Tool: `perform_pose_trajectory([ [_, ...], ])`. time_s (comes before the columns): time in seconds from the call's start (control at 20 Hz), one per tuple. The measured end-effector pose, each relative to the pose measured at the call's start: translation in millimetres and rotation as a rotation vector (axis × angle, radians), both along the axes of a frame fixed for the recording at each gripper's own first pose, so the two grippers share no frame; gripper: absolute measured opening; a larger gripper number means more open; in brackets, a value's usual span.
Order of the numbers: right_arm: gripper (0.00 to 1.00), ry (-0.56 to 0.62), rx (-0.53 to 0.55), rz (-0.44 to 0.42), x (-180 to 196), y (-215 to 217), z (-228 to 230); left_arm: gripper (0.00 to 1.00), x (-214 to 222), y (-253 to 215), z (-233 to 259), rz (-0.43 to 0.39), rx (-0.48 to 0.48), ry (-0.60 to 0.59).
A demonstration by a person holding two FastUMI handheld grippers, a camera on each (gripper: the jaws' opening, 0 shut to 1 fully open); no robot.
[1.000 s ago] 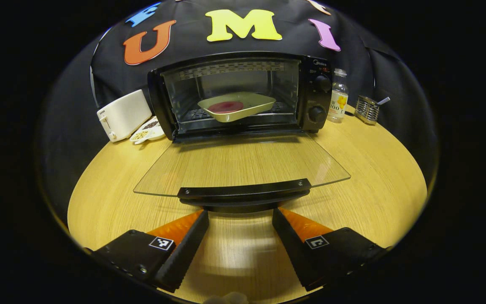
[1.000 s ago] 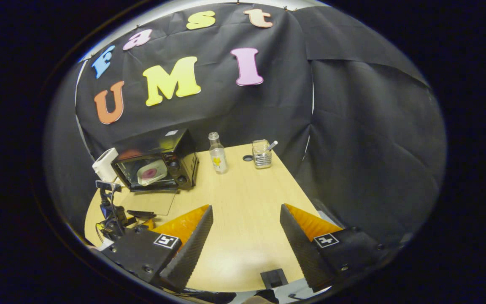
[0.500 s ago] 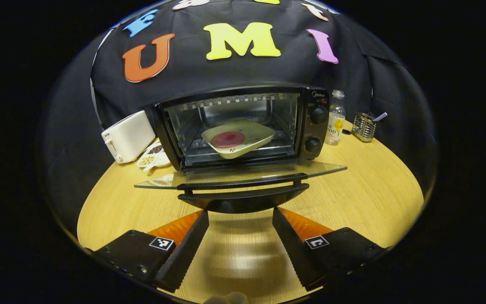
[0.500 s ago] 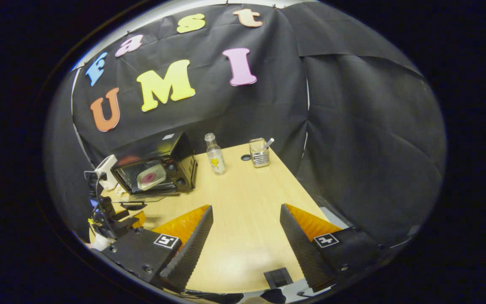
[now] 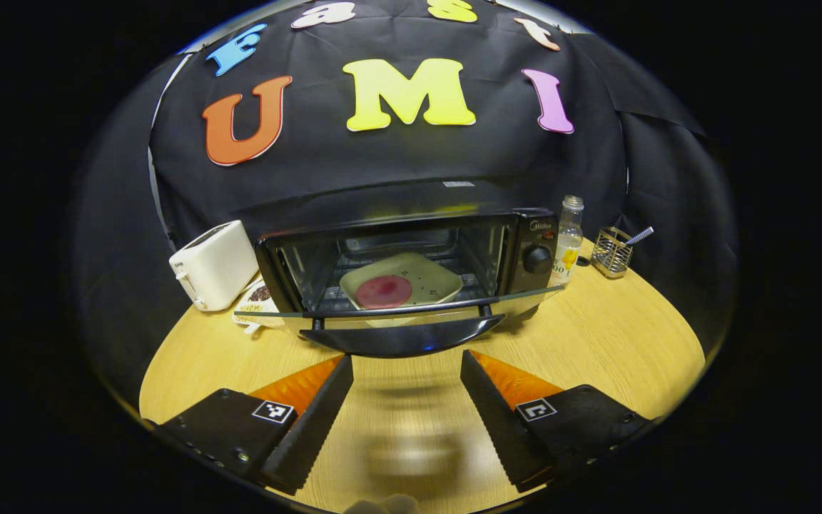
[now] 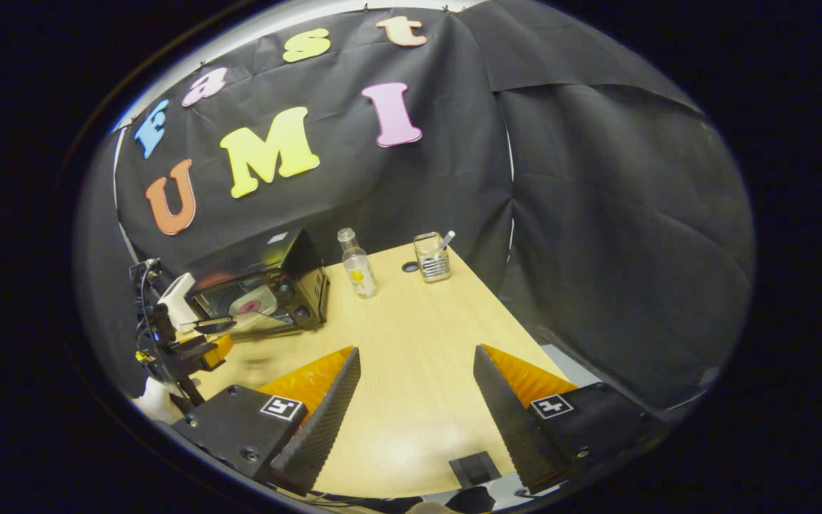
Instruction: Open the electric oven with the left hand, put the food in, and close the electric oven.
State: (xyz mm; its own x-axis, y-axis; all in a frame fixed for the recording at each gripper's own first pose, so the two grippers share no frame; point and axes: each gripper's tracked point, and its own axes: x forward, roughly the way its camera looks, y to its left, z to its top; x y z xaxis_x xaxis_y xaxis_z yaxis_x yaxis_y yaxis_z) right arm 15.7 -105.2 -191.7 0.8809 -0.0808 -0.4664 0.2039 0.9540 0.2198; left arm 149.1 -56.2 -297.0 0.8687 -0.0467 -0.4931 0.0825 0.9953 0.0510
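The black electric oven (image 5: pixel 529 239) stands at the back of the table, its glass door (image 5: pixel 275 314) tilted part way up. Inside, on the rack, sits a pale square dish (image 5: pixel 429 275) with a round red piece of food (image 5: pixel 384 291). My left gripper (image 5: pixel 405 365) is open, its fingertips just under the door's dark handle (image 5: pixel 404 337); I cannot tell whether they touch it. My right gripper (image 6: pixel 414 364) is open over bare table, holding nothing. In the right gripper view the oven (image 6: pixel 300 275) is far left, with the left gripper (image 6: pixel 197 351) in front of it.
A white toaster (image 5: pixel 215 264) and a small dish of grains (image 5: pixel 257 298) stand left of the oven. To its right are a clear bottle (image 5: pixel 568 235) and a wire holder (image 5: pixel 612 251). The wooden table (image 5: pixel 596 343) curves round at the front.
The oven door has swung up from lying flat to part way shut. My left gripper has risen with it under the handle. The right gripper has stayed open and barely moved.
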Motion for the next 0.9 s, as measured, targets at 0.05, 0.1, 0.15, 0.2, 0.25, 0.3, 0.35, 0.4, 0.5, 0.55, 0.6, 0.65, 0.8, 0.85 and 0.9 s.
perform_pose_trajectory([
  [0.05,1.00,-0.003,0.002,-0.005,-0.4,-1.8,0.9,0.97,3.0,-0.5,2.8,0.000,-0.002,-0.003],
  [0.1,1.00,-0.005,0.003,-0.010,1.1,-4.0,1.4,0.97,6.6,-1.3,7.0,-0.001,-0.004,-0.012],
  [0.15,1.00,-0.007,0.008,-0.013,1.4,-5.3,2.5,0.97,9.3,-2.3,9.7,-0.003,-0.006,-0.016],
  [0.2,1.00,-0.011,0.014,-0.016,2.2,-4.9,3.4,0.96,12.6,-2.8,12.4,-0.006,-0.002,-0.022],
  [0.25,1.00,-0.015,0.017,-0.018,3.3,-5.6,5.2,0.96,15.2,-4.5,14.8,-0.011,0.001,-0.027],
  [0.3,1.00,-0.016,0.017,-0.017,3.3,-5.3,5.8,0.96,17.5,-5.3,15.8,-0.015,0.004,-0.028],
  [0.35,1.00,-0.018,0.012,-0.017,3.6,-5.9,6.8,0.96,21.2,-7.5,18.5,-0.019,0.002,-0.033],
  [0.4,1.00,-0.018,0.007,-0.017,3.6,-6.9,6.6,0.96,24.5,-8.9,20.3,-0.021,0.001,-0.037],
  [0.5,1.00,-0.016,0.002,-0.013,4.7,-6.9,5.8,0.96,31.8,-11.3,25.1,-0.026,-0.003,-0.050],
  [0.55,1.00,-0.012,-0.001,-0.013,4.4,-7.6,6.0,0.96,34.6,-11.8,27.0,-0.027,-0.003,-0.054],
  [0.6,1.00,-0.012,-0.003,-0.014,5.2,-9.4,6.2,0.96,38.0,-12.3,29.0,-0.029,-0.004,-0.060],
  [0.65,1.00,-0.011,-0.003,-0.017,5.1,-10.4,6.6,0.96,42.0,-12.9,31.0,-0.027,-0.004,-0.065],
  [0.8,1.00,-0.008,-0.005,-0.019,4.9,-10.9,6.1,0.96,47.3,-15.7,30.1,-0.022,-0.020,-0.060],
  [0.85,1.00,-0.007,-0.006,-0.019,4.8,-10.9,6.2,0.96,46.6,-16.1,28.4,-0.020,-0.021,-0.055],
  [0.9,1.00,-0.005,-0.009,-0.018,4.8,-11.4,5.8,0.96,46.1,-17.5,27.9,-0.022,-0.025,-0.053],
])
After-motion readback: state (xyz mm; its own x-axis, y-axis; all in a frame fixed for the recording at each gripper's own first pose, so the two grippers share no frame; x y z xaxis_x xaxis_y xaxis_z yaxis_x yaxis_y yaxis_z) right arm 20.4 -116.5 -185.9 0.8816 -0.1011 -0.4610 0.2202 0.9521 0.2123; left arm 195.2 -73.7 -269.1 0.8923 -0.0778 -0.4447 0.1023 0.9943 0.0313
